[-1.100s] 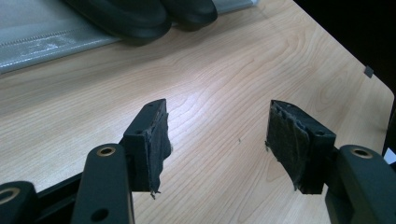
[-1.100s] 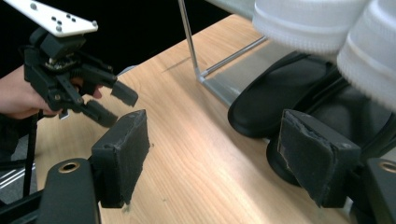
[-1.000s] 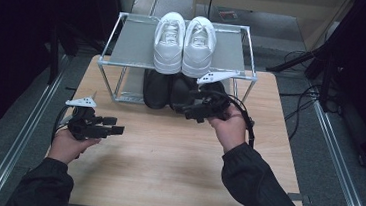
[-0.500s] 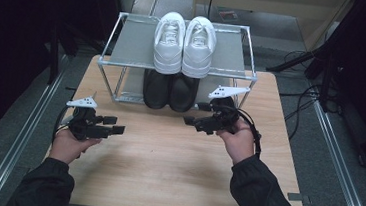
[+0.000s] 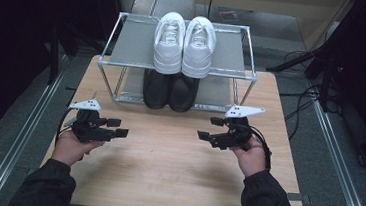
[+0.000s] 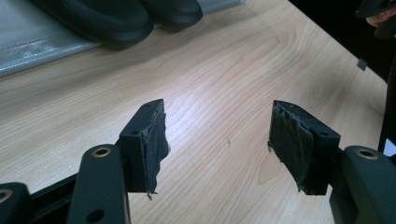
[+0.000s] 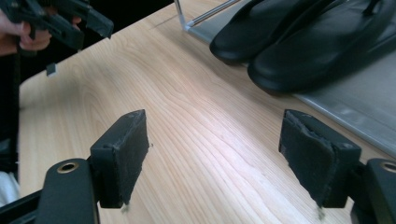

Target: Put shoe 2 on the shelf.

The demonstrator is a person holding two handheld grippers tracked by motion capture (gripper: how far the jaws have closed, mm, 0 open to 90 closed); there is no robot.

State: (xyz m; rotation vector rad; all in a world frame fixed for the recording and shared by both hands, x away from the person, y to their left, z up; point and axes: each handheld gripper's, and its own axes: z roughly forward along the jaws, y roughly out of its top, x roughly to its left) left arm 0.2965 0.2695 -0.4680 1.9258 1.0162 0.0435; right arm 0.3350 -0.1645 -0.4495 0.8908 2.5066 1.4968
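A wooden table (image 5: pixel 165 171) carries a two-level metal shoe rack (image 5: pixel 126 43) at its far edge. On the rack's grey top shelf sits a pair of white sneakers (image 5: pixel 184 44), side by side with toes toward the near side. Below them, on the bottom shelf, lies a pair of black shoes (image 5: pixel 169 89), smooth, rounded and glossy-toed, their tips reaching the rack's near edge. The right gripper (image 5: pixel 208 129) hovers over the table just near and to the right of the black shoes, apart from them, its jaws spread wide with bare wood between the pads (image 7: pixel 119 156). The left gripper (image 5: pixel 118 127) is held near the table's left side, farther from the shoes, jaws likewise released and holding nothing.
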